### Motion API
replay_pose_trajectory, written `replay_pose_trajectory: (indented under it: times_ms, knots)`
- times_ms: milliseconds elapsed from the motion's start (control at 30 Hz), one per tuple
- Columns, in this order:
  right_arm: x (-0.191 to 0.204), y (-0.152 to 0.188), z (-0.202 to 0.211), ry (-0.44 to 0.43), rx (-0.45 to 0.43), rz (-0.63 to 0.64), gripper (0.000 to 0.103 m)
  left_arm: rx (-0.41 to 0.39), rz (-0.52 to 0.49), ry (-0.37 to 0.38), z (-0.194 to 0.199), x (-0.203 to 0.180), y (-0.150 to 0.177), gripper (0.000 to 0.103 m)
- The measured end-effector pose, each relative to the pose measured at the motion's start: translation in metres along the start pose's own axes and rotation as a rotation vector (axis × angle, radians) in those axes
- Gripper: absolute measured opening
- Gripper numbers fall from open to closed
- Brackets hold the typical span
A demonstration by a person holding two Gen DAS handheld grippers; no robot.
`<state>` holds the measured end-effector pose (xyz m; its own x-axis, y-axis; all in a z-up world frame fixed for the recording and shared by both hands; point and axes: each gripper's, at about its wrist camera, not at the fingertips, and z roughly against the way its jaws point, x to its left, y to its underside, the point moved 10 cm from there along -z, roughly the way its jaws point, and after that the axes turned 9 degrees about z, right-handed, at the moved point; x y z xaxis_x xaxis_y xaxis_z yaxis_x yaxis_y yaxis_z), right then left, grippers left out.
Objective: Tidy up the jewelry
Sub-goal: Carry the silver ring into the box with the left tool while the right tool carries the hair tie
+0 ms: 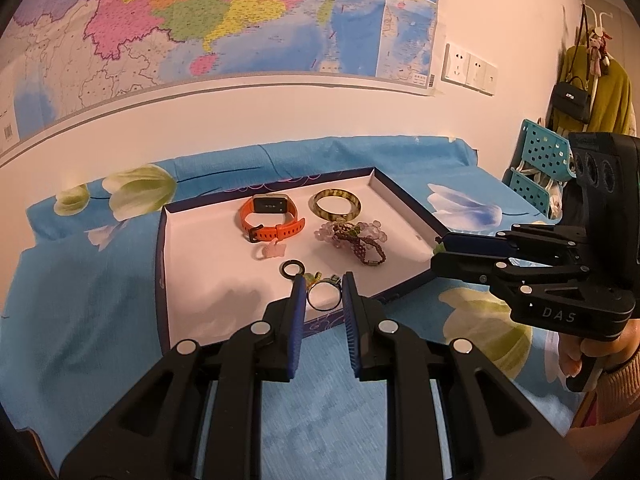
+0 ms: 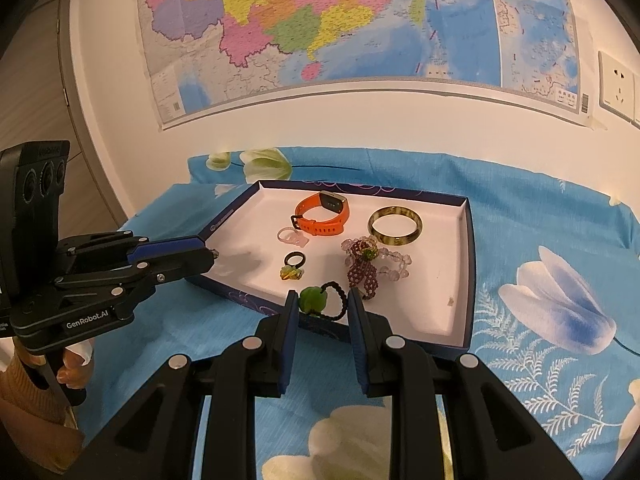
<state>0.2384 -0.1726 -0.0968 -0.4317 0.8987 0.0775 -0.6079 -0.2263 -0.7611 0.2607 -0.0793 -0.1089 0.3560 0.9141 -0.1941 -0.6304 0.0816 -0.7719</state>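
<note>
Both grippers [image 1: 323,294] [image 2: 323,306] hold jewelry above the tray's [image 1: 162,248] near rim.

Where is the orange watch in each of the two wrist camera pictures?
Left wrist view: the orange watch lies in the far part of the tray, just left of the mottled bangle.
Right wrist view: the orange watch lies at the tray's far middle, again left of the bangle.
Shared landmark: the mottled bangle beside it, with the wall map behind.
</note>
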Motion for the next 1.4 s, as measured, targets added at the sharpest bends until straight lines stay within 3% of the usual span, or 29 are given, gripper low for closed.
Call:
replay_pose_trajectory:
  times_ms: [1400]
  knots:
    - [-0.011, -0.015, -0.015, 0.02, 0.002, 0.002, 0.023, -0.008, -0.001, -0.04, -0.02, 0.008, -0.019, 0.019]
